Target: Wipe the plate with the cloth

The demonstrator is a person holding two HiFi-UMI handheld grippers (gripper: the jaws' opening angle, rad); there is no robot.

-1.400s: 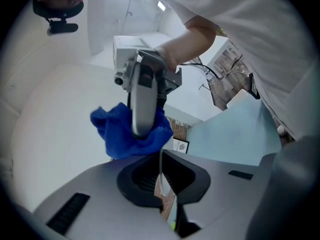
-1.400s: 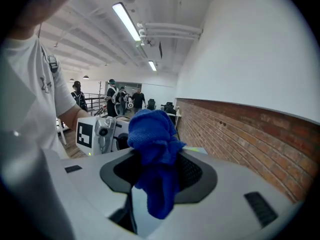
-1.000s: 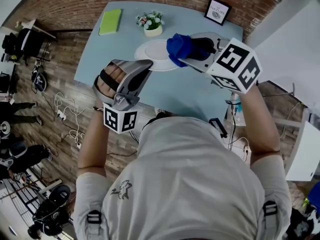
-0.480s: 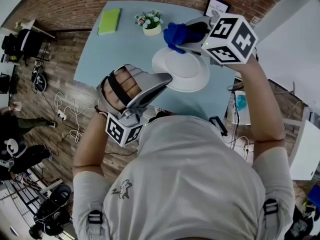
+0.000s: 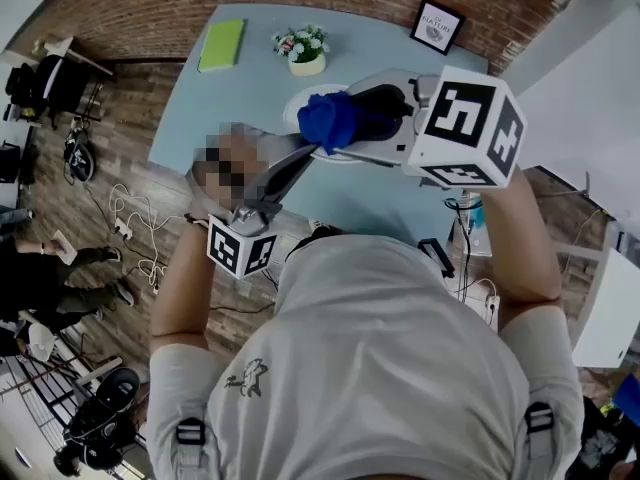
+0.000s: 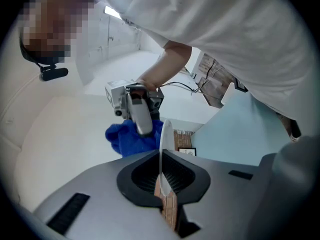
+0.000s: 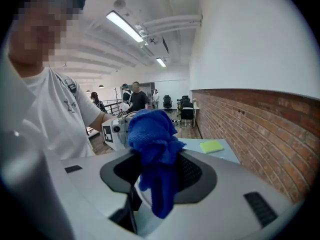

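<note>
1. Step, my read: wiping the plate (image 6: 164,139) face w/ the cloth (image 7: 152,134), plate held up in the air above the worktop (image 5: 240,88), not resting on it.
2. L gripper (image 5: 296,156) is closed on the plate rim. The rim is thin and smooth, so it needs a firm clamp or the plate may pivot under wipe pressure.
3. R gripper (image 7: 155,176) is clamped on the cloth, w/ a wad sticking out past the tips. Press w/ the wad only, no hard jaw on the plate.
4. Light strokes across the face, pushing toward the held rim.
5. Plate: white, round, plain, edge-on in the left gripper view. The blue, crumpled cloth is right at its face; can't tell if they touch.
</note>
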